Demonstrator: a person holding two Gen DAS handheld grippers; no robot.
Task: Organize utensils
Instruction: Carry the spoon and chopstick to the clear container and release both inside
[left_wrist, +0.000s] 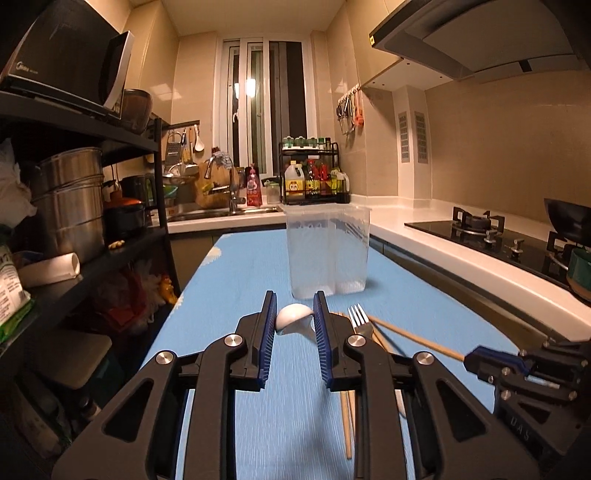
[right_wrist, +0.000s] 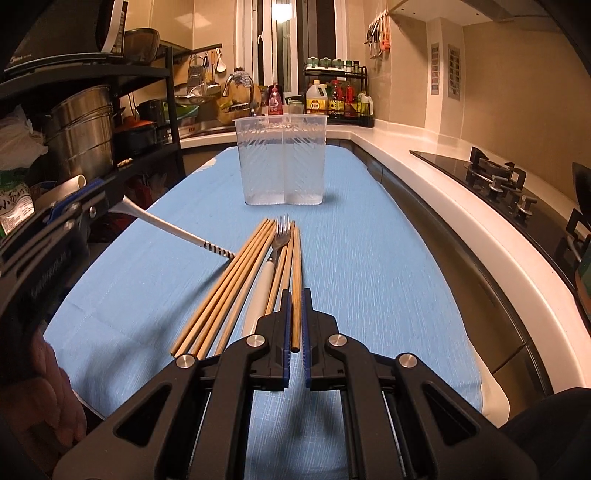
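A clear two-compartment plastic holder (left_wrist: 328, 251) (right_wrist: 282, 164) stands empty on the blue cloth. My left gripper (left_wrist: 294, 308) is closed on the bowl of a white spoon (left_wrist: 293, 317), whose handle (right_wrist: 173, 230) angles down to the cloth. My right gripper (right_wrist: 295, 295) is shut on one wooden chopstick (right_wrist: 296, 280), also seen in the left wrist view (left_wrist: 413, 336). Several more chopsticks (right_wrist: 229, 284) and a white-handled fork (right_wrist: 281, 236) (left_wrist: 357, 319) lie in a bundle on the cloth beside it.
The blue cloth (right_wrist: 369, 266) covers a narrow table. A black shelf rack with steel pots (left_wrist: 70, 199) stands at the left. A white counter with a gas stove (left_wrist: 487, 229) runs along the right. A sink and bottle rack (left_wrist: 314, 177) are at the back.
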